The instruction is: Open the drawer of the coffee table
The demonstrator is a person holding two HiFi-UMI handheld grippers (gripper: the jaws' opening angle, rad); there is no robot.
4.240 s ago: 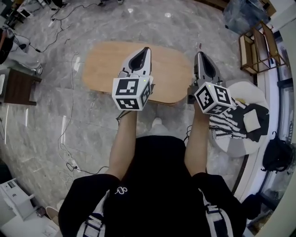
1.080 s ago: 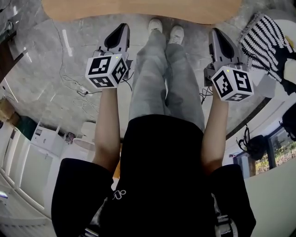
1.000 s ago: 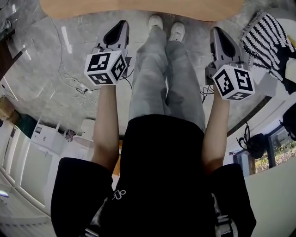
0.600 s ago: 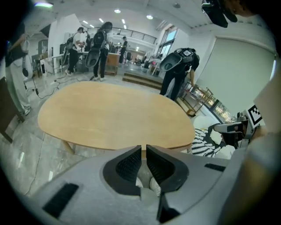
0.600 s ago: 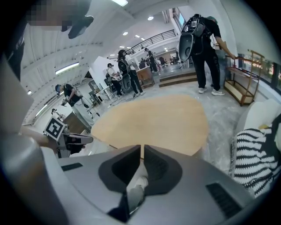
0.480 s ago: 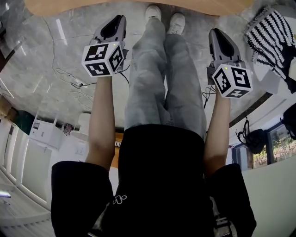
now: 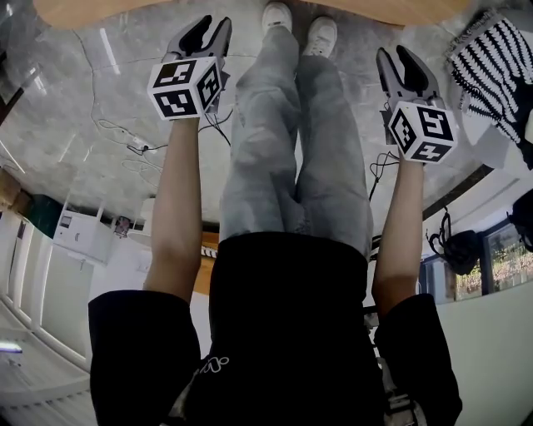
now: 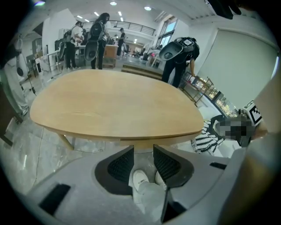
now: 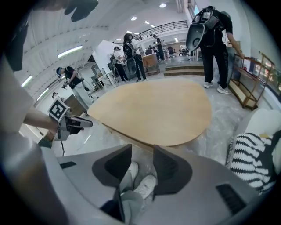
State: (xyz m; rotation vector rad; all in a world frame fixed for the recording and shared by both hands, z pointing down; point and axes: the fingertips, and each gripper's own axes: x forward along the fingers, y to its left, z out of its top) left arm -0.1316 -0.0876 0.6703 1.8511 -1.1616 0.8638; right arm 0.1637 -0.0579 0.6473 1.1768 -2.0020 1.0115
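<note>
Spreading just now, left gripper (image 7: 212, 25) and right gripper (image 7: 396, 56) gape empty, coffee table (image 8: 114, 105) ahead of both (drawer not yet touched), readying a grab, I'd say.

Left tongs (image 7: 211, 27), right tongs (image 7: 398, 58), both just opened, empty
</note>
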